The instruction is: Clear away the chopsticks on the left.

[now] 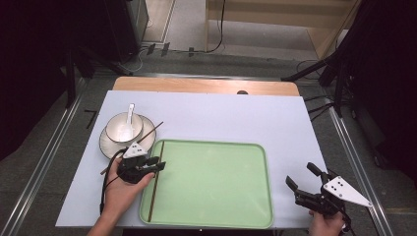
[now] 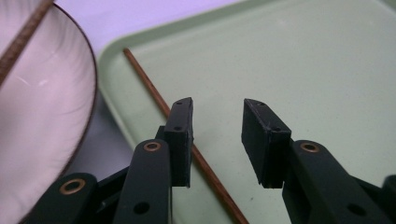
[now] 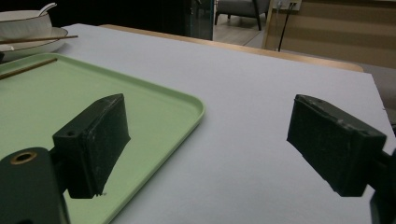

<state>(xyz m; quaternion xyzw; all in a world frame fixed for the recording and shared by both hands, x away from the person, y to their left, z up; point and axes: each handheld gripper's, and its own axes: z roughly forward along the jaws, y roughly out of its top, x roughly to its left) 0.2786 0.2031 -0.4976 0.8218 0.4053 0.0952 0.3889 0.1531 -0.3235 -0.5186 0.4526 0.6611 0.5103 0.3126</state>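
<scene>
From the high view I see my left tool (image 1: 156, 163) at the near-left part of the desk (image 1: 216, 115), over the left rim of the green tray (image 1: 216, 182). In the left gripper view its jaws stand partly apart with nothing between the pads; no pad presses on anything. One chopstick (image 2: 154, 95) lies flat in the tray along its left wall. In the left gripper view its middle stretch passes behind the left jaw and is hidden there; its near end runs out of the bottom of that picture. In the high view the same chopstick (image 1: 156, 182) reads as a thin dark line, and part of it is covered by the tool and my hand (image 1: 123, 189).

A second chopstick (image 1: 150, 132) rests across the plate (image 1: 110, 145) at the far left, one end raised toward the tray. The tool covers its lower end, so I cannot tell where that end rests. A white bowl (image 1: 123, 129) sits on the plate with a white spoon (image 1: 130, 115) in it. In the left gripper view the plate is cut off by the left edge.

My right tool (image 1: 301, 176) is at the near-right corner of the desk, well apart from the tray. In the right gripper view its jaws stand wide apart and hold nothing; bare desk surface and the tray's corner show between them. My right hand (image 1: 327, 223) is cut off by the bottom edge of the high view.
</scene>
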